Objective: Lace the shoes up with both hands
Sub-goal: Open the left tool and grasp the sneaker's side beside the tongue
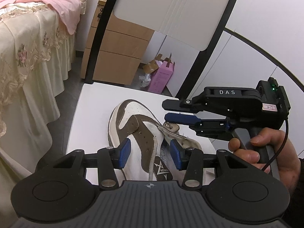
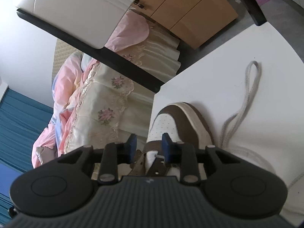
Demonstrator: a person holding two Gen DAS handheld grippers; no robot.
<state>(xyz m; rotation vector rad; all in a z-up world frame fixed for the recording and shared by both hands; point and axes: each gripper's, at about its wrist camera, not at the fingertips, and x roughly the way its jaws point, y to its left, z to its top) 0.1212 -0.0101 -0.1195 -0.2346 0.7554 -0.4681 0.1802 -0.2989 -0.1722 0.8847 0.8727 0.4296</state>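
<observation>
A brown and white shoe (image 1: 136, 131) lies on a white surface (image 1: 91, 114), toe pointing away. My left gripper (image 1: 150, 153) is open and straddles the shoe's upper near the tongue. A grey-white lace (image 1: 153, 159) runs down between its blue pads without being pinched. My right gripper (image 1: 165, 112) comes in from the right, turned on its side, and is open just above the eyelets. The lace tip (image 1: 168, 125) pokes out of an eyelet below its blue finger. In the right wrist view, the right gripper (image 2: 150, 148) hangs over the shoe (image 2: 171, 121). The lace tip (image 2: 158, 156) is beside one pad, and loose lace (image 2: 250, 87) loops across the surface.
A person's hand (image 1: 254, 152) holds the right gripper's handle. A white chair back with a black frame (image 1: 171, 9) rises behind the shoe. A bed with a floral cover (image 1: 28, 57) stands at the left, with wooden drawers (image 1: 114, 57) and a pink box (image 1: 161, 76) on the floor beyond.
</observation>
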